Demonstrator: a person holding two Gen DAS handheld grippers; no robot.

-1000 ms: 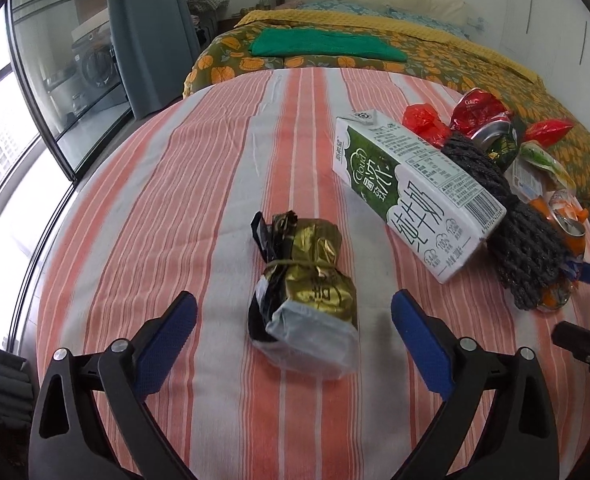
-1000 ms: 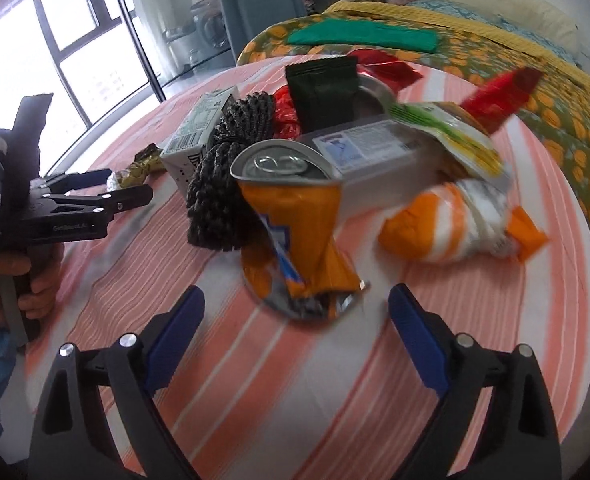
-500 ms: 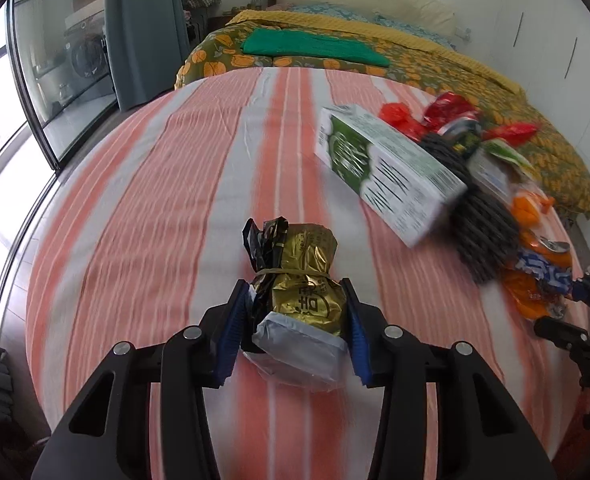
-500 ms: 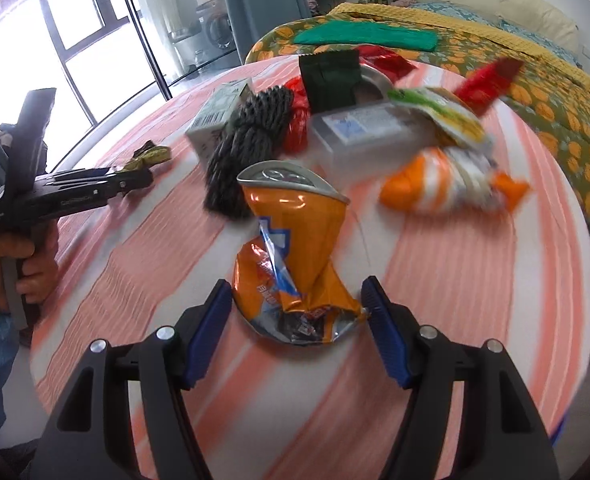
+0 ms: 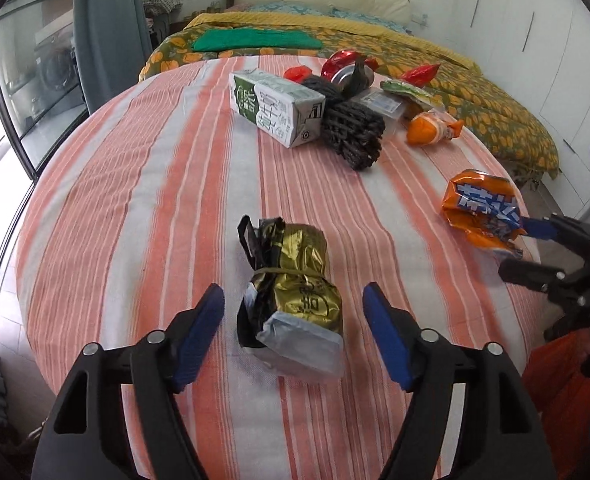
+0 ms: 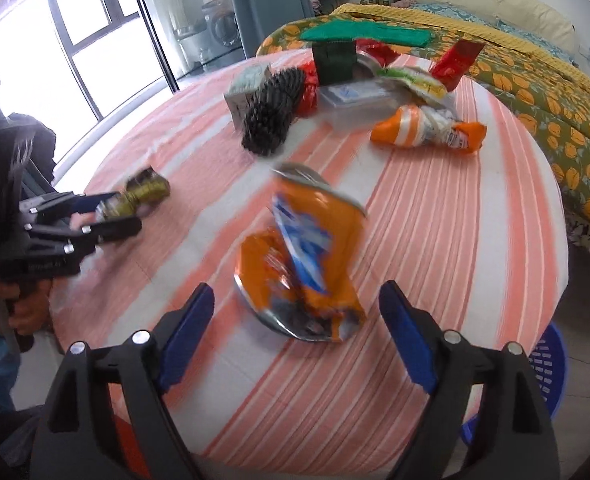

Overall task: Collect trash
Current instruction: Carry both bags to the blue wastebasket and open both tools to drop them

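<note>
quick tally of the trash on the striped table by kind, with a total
milk carton: 1
black mesh roll: 1
crushed orange can: 1
gold packet: 1
orange-and-white wrapper: 1
clear plastic box: 1
green-and-yellow wrapper: 1
dark green packet: 1
red pieces: 3
total: 11 that can be told apart; the far heap overlaps

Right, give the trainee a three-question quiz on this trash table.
1. True or false: the left gripper pinches the gold packet.
2. What lies between the right gripper's pads: A crushed orange can, B milk carton, C black mesh roll?
3. What stands on the floor past the table's edge beside the right gripper?

Key: 1 false, its jaws are opening and clear of it. 2 A. 3 a blue basket.
</note>
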